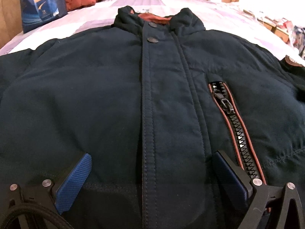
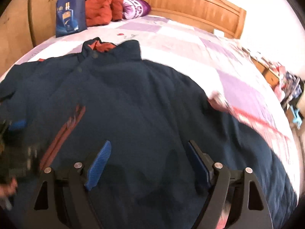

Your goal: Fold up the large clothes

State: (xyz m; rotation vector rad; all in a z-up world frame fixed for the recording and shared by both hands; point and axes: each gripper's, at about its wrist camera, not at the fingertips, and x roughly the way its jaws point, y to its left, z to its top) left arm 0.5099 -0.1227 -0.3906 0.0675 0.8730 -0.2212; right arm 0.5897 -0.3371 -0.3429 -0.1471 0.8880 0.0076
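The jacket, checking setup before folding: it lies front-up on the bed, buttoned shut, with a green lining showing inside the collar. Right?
Not quite. The jacket lies front-up on the bed, buttoned shut, but the collar lining is rust-orange, not green. The left wrist view shows it.

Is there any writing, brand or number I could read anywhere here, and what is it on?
Nothing can be read for certain.
Blue bag: pale lettering above a printed bottle, too blurred to read.
Bottle label on that bag: small marks, unreadable.
Sleeve patch on the jacket: brown, seen edge-on, no text shows.
Snap buttons: any embossing is too small.
Purple pillow: white pattern, maybe letters, blurred.
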